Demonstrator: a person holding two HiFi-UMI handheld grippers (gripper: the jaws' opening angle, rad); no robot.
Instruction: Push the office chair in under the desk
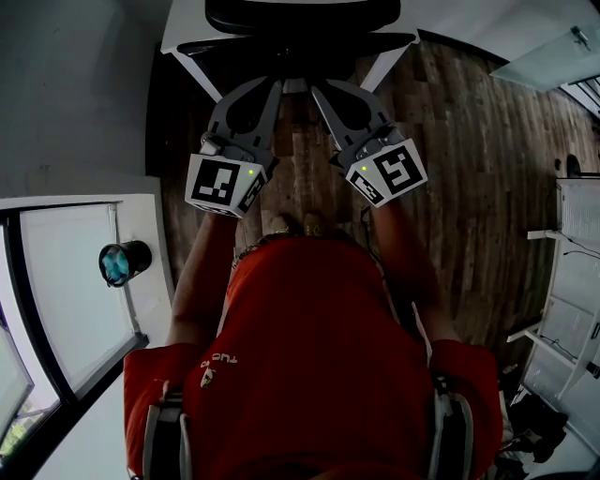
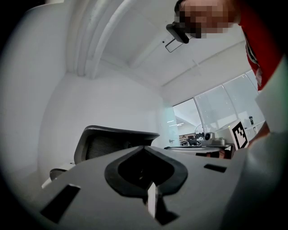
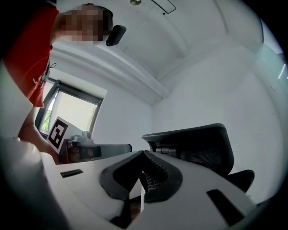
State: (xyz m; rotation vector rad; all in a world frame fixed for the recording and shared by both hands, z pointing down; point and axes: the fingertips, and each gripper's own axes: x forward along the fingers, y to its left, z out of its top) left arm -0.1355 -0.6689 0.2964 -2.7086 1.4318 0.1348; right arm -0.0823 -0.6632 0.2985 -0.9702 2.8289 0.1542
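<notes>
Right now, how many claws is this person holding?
2. The left claw is at the head view's left, with the right claw beside it. Both are shut and empty, and they point toward the office chair ahead. None seems hidden.

Dk wood floor (image 1: pixel 469 141), white walls (image 3: pixel 202 90), window (image 1: pixel 66 281) on L, daylit rm

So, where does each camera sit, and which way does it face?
Head view: on the person's head, facing steeply down at the left hand-held gripper, the right hand-held gripper and the office chair; red shirt and forearms show.
Left gripper view: on the left hand-held gripper, facing along its shut jaws to the chair's backrest; red sleeve shows.
Right gripper view: on the right hand-held gripper, along its shut jaws, same backrest; red shirt shows.
Shared: both gripper views show the chair.
</notes>
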